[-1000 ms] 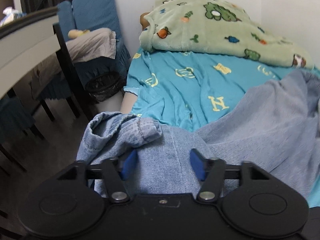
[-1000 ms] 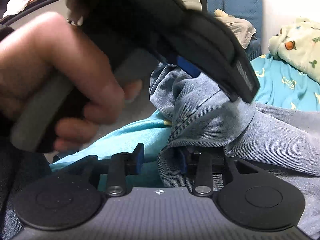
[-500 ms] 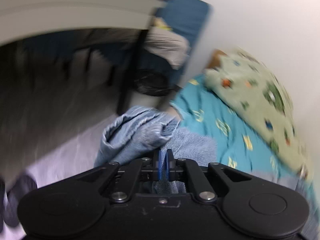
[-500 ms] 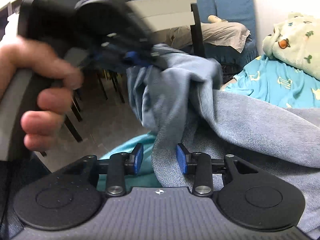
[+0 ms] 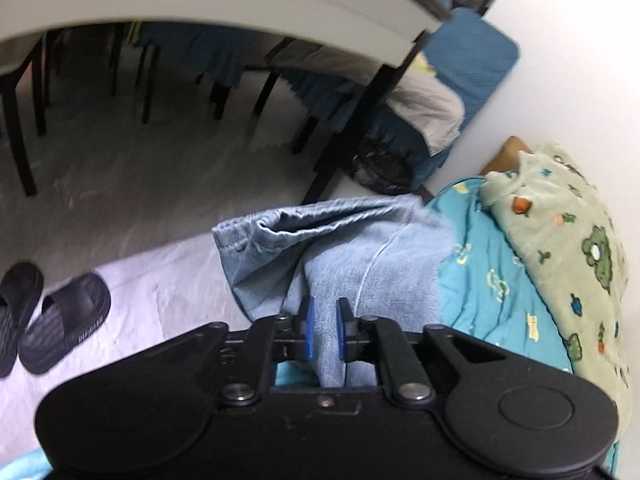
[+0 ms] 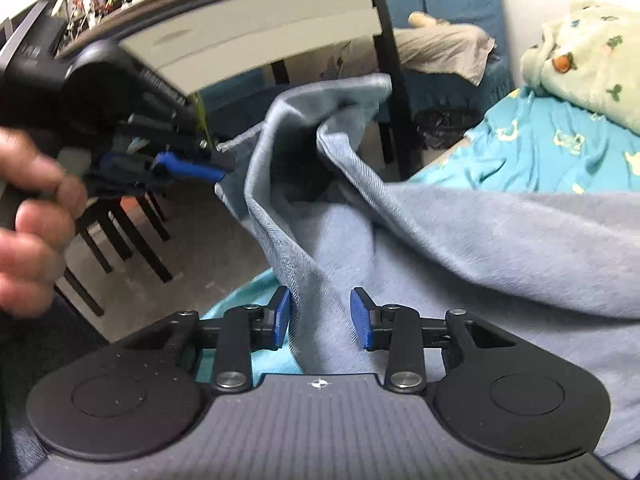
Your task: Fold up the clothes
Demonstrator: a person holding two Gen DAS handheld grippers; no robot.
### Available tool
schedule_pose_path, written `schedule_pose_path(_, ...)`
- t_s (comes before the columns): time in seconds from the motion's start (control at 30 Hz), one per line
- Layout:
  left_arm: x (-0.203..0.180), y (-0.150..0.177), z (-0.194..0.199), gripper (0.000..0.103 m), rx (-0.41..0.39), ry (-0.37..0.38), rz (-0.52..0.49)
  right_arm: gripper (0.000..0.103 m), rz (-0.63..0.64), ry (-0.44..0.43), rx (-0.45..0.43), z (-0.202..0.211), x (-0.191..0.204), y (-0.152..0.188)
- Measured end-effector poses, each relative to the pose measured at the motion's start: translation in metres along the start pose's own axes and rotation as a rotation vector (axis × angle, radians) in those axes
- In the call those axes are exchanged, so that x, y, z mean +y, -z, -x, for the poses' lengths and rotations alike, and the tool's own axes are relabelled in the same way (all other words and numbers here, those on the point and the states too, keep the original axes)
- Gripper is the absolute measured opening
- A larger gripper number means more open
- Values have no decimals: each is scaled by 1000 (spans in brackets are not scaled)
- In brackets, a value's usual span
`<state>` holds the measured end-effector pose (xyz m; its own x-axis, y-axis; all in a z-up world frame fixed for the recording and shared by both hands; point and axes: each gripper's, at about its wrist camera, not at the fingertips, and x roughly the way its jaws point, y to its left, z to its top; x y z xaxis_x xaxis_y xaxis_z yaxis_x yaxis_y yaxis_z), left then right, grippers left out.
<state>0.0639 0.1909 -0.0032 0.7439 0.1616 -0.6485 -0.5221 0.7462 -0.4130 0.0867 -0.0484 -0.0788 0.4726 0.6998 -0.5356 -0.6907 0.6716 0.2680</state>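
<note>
A light blue denim garment point(image 5: 352, 248) lies partly on the bed with the turquoise sheet point(image 5: 492, 280). My left gripper point(image 5: 323, 334) is shut on a fold of the denim and holds its cuff end lifted over the bed's edge. In the right wrist view the left gripper point(image 6: 188, 168) shows at left in a hand, pulling the denim point(image 6: 460, 232) up. My right gripper point(image 6: 320, 316) is open, with a hanging denim fold between its blue fingers point(image 6: 280, 316).
A green patterned blanket point(image 5: 572, 248) lies at the bed's far end by the wall. A white table with black legs point(image 5: 352, 128) and chairs stand beside the bed. Black slippers point(image 5: 52, 320) and a black bin point(image 5: 380, 164) are on the floor.
My left gripper closed on the denim and lifted it up and left off the bed. My right gripper stayed low and open, and the fold now hangs between its fingers.
</note>
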Motion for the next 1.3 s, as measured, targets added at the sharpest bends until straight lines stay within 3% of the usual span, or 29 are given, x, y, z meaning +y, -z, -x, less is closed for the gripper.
schedule_pose_path(0.07,-8,2,10,38,-43,11,-39,37,-4,10,-30,8,-3,-4)
schedule_pose_path(0.17,-24,7,20,48,-110,42,-126,38,32,45,-80,17,-9,-10)
schedule_pose_path(0.3,-40,12,8,53,-93,83,-200,42,100,108,-138,23,-17,-15)
schedule_pose_path(0.37,-43,10,-7,53,-63,85,-188,45,142,142,-156,18,-25,-22)
schedule_pose_path(0.53,-47,12,-35,53,-5,104,-183,45,159,219,-96,-7,-52,-46)
schedule_pose_path(0.77,-53,22,-51,52,1,107,-281,42,46,104,75,-47,-84,-74)
schedule_pose_path(0.87,-58,28,-56,53,16,115,-323,39,-40,15,90,-50,-96,-74)
schedule_pose_path(1.03,-71,47,-61,53,36,112,-408,38,-153,-56,136,-54,-112,-83)
schedule_pose_path(1.3,-85,72,-73,56,78,107,-533,38,-186,-39,238,-58,-119,-110)
